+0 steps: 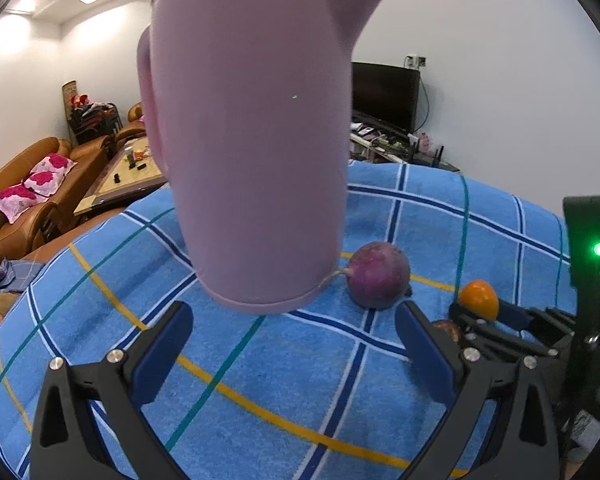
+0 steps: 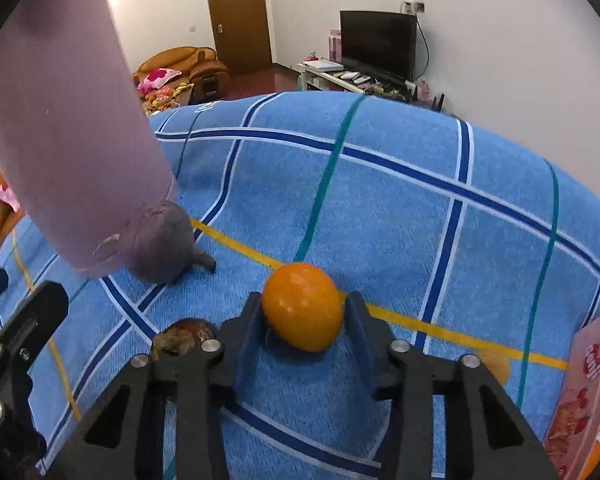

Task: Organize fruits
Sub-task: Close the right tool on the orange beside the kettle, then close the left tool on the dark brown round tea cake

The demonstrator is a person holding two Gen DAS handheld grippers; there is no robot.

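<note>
- In the right wrist view, the right gripper (image 2: 303, 312) is seen closed on an orange fruit (image 2: 302, 306); both pads touch its sides, and the fruit rests on the blue checked cloth (image 2: 400, 208).
- A dark brown wrinkled fruit (image 2: 186, 334) is shown just left of the right gripper's left finger; its kind cannot be told.
- A second orange fruit (image 2: 496, 364) is partly hidden behind the right finger's base, and a printed pink packet (image 2: 588, 392) is cut off at the right edge. Neither is shown by the left wrist view.
- In the left wrist view, the left gripper (image 1: 294, 344) is held wide, with nothing between its fingers and only cloth (image 1: 260, 360) beneath.
- From that side, the orange fruit (image 1: 478, 300) is seen at the tips of the right gripper (image 1: 480, 320), with the brown fruit (image 1: 446, 330) just beside it.
- A purple round root vegetable (image 1: 378, 274) lies farther on, close beside the base of a pink kettle (image 1: 252, 140); whether they touch cannot be told.
- The kettle fills the middle of the left view and blocks much of the room; in the right view it (image 2: 68, 140) covers the left side and overlaps the vegetable (image 2: 164, 240).
- Beyond the table, a brown sofa (image 1: 32, 200) with pink cushions and a dark television (image 1: 384, 96) are visible; a wooden door (image 2: 240, 16) is shown by the right view only.
</note>
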